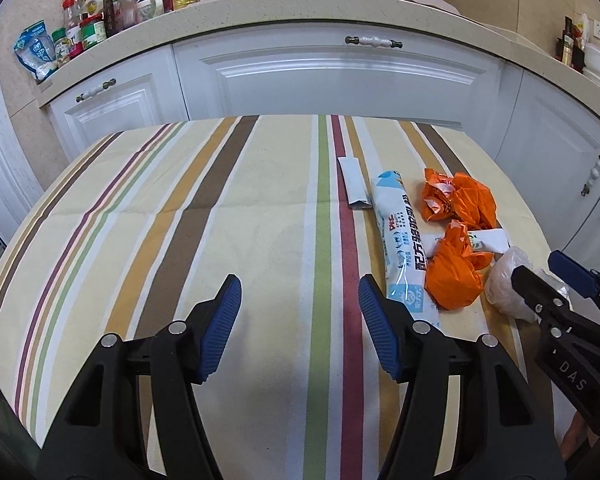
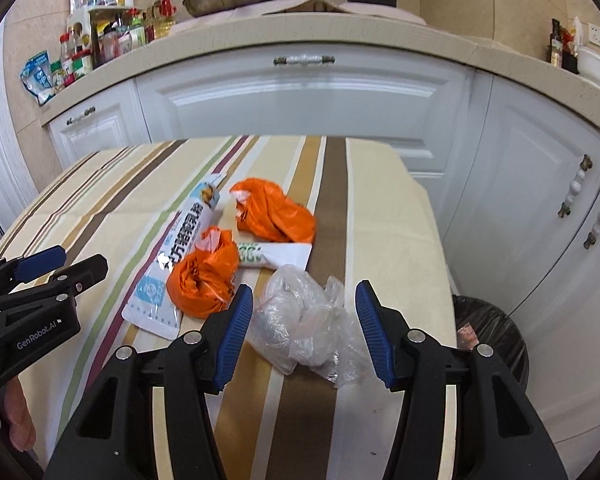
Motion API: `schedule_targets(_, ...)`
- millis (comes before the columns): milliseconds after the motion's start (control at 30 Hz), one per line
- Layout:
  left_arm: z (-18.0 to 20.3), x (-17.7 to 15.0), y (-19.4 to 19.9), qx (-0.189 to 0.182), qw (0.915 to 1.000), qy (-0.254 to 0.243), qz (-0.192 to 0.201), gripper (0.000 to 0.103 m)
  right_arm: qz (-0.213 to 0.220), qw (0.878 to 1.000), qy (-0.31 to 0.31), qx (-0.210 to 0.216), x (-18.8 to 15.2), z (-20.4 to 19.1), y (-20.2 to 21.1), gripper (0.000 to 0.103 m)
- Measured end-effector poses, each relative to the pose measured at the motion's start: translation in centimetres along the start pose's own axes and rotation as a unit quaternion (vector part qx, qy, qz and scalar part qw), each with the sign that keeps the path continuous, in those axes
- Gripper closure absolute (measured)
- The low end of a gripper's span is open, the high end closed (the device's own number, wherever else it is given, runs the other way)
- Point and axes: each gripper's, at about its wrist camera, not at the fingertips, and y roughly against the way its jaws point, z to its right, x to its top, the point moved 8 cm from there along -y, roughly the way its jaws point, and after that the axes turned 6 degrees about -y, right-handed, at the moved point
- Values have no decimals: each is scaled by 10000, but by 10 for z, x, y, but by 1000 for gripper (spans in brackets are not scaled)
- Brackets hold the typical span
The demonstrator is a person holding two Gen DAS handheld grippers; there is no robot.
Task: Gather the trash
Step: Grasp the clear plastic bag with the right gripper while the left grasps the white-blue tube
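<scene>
Crinkled clear plastic bag (image 2: pixel 306 316) is lying between the parted, empty fingers of my right gripper (image 2: pixel 304 332), beside the orange wrappers (image 2: pixel 204 280), because I am lining up to pinch it for the bin (image 2: pixel 488 332), while my left gripper (image 1: pixel 300 328) is hovering released over bare striped cloth (image 1: pixel 180 220).

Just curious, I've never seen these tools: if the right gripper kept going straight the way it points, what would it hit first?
Most likely the crumpled clear plastic bag, which lies right between the open fingers of the right gripper. Depth is hard to judge, but nothing else seems to sit in front of it.
</scene>
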Motion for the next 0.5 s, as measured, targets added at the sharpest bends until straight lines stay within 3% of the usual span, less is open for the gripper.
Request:
schedule_targets(133,2,-1,-2,-14,10000,-2,-14,36,-107,9999,8,69,-3,-2,-3,50)
schedule_targets(500,22,-2,-4,-304,9995,-91,-19,36,-168,9995,-111,257,-5,0,-1,54)
